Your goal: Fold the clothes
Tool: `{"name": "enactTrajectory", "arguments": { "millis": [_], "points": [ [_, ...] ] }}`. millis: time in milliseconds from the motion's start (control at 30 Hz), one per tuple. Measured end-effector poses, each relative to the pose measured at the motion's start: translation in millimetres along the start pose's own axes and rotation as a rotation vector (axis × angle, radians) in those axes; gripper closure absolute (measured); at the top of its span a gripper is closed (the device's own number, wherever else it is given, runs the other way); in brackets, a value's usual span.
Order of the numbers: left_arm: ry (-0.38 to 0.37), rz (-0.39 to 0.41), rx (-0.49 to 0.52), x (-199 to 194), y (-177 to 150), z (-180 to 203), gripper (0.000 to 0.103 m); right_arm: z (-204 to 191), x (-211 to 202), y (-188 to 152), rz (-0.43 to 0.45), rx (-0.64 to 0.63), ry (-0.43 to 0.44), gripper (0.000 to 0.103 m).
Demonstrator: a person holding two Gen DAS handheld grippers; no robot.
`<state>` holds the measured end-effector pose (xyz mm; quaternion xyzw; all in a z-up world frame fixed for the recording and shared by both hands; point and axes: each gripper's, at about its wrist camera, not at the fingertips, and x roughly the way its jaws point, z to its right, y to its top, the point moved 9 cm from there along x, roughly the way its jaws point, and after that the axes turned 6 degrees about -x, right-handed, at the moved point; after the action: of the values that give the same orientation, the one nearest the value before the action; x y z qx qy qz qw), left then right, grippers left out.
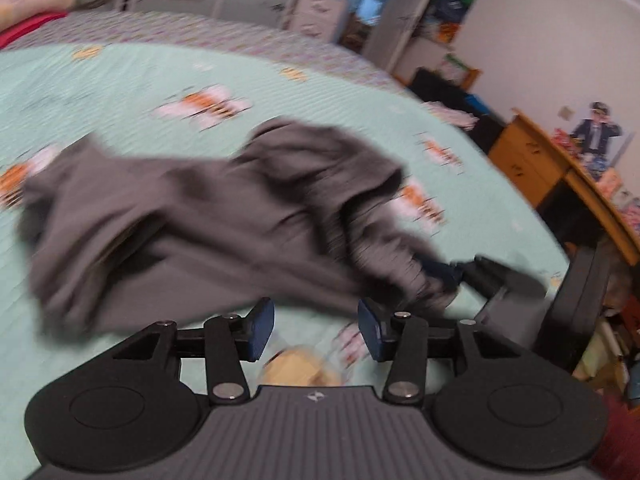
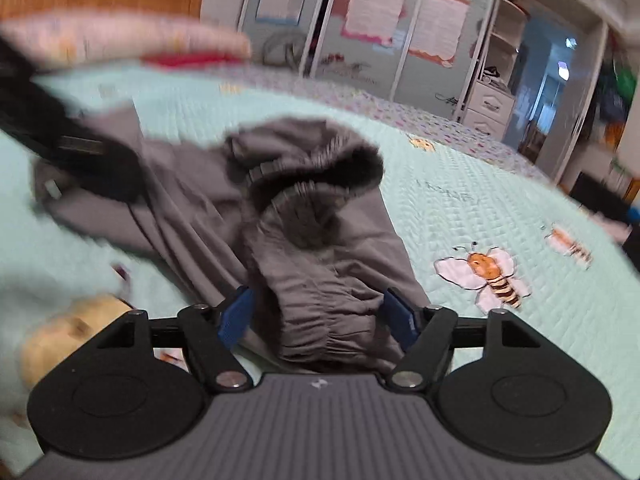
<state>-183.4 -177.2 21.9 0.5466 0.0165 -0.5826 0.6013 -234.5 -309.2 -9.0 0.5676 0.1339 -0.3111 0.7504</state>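
A grey garment [image 1: 208, 216] lies crumpled on the mint-green bee-print bedspread [image 1: 120, 80]. My left gripper [image 1: 316, 330] is open and empty, just short of the garment's near edge. In the left wrist view my right gripper [image 1: 460, 272] shows at the garment's right end. In the right wrist view the right gripper [image 2: 320, 320] is open, its blue pads either side of the garment's gathered elastic waistband [image 2: 316, 316], which lies between the jaws. The rest of the garment [image 2: 280, 184] bunches up beyond. The left gripper shows as a dark blur on the left [image 2: 80, 148].
The bedspread [image 2: 460, 200] spreads wide to the right. Pillows [image 2: 120, 40] and a red item [image 2: 188, 60] lie at the head of the bed. A wooden desk [image 1: 560, 176] stands to the right of the bed. Wardrobe doors [image 2: 360, 40] stand beyond. A tan object [image 2: 68, 332] lies near left.
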Motion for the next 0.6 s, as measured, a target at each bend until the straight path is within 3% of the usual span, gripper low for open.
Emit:
{"name": "enactTrajectory", "arguments": {
  "millis": [100, 200, 333, 367, 400, 467, 600],
  "points": [
    [0.043, 0.003, -0.033, -13.5, -7.0, -21.2, 0.052, 15.9, -2.2, 9.4, 0.020, 0.106, 0.071, 0.062],
    [0.050, 0.008, -0.084, -20.5, -8.3, -31.9, 0.051, 70.7, -16.0, 14.0, 0.092, 0.492, 0.209, 0.065],
    [0.025, 0.014, -0.093, -24.4, -9.4, -28.5, 0.051, 179.9, -31.3, -18.1, 0.225, 1.062, 0.285, 0.071],
    [0.019, 0.014, -0.083, -23.1, -10.0, -25.2, 0.051, 199.3, -31.0, -32.8, 0.215, 1.131, 0.248, 0.082],
    [0.008, 0.011, -0.074, -21.8, -11.3, -21.3, 0.050, 213.7, -28.7, -50.9, 0.183, 1.159, 0.180, 0.091],
    [-0.003, -0.005, -0.067, -16.6, -16.8, -18.5, 0.050, 234.0, -25.8, -84.1, 0.121, 1.202, 0.085, 0.091],
    [-0.004, -0.046, -0.077, -4.9, -27.1, -17.3, 0.050, 224.7, -31.1, -116.9, 0.056, 1.194, 0.059, 0.087]
  ]
}}
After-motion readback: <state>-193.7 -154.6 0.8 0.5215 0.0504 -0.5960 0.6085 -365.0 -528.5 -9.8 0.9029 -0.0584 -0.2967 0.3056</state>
